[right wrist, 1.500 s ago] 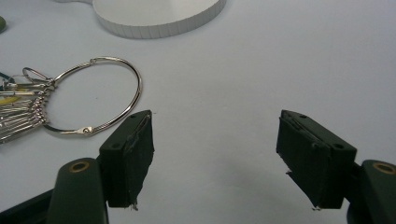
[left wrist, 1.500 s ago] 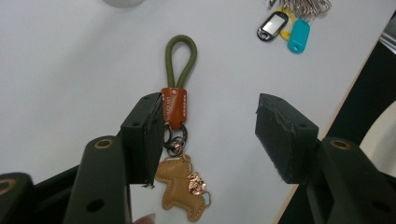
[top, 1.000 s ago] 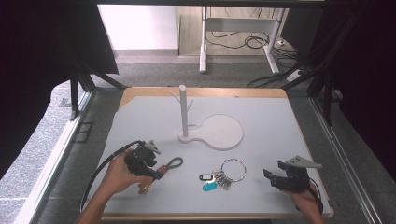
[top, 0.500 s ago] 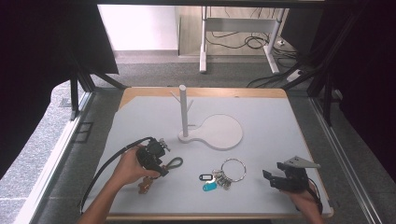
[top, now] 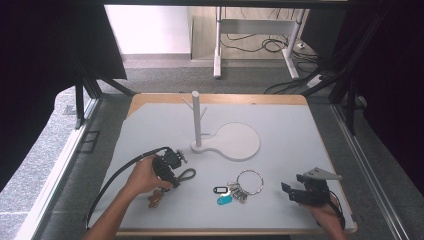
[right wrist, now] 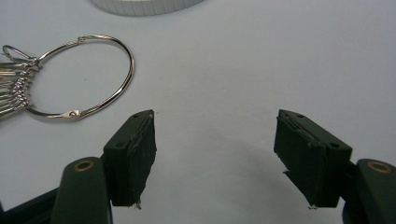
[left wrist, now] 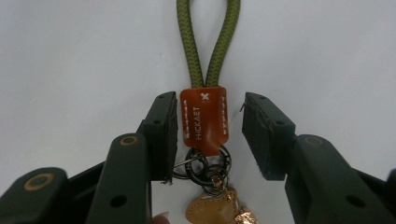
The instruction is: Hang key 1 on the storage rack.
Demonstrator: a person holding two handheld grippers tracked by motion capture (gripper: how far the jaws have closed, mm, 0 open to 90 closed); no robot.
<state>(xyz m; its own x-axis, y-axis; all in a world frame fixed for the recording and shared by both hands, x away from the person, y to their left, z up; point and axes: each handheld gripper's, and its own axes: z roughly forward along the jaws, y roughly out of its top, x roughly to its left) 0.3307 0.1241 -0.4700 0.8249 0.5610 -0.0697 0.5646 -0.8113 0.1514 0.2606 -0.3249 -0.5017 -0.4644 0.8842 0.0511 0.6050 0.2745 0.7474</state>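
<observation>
left gripper [left wrist: 210,128]: jaws just closing round strap tag [left wrist: 204,119], one pad touching, other apart | right gripper [right wrist: 215,156]: wide, empty, near table's [top: 300,130] front-right corner beside key ring [right wrist: 79,77]

Olive-green rope-loop keychain [left wrist: 208,44] w/ an orange leather tab [left wrist: 204,120] stamped in white, lying flat on the white mat near the front-left. Loop end points away from the person, toward the mat's middle. Below the tab: a few dark metal rings [left wrist: 205,165], then a tan leather charm [left wrist: 215,210]. Tab's upright in the left gripper view.
</observation>
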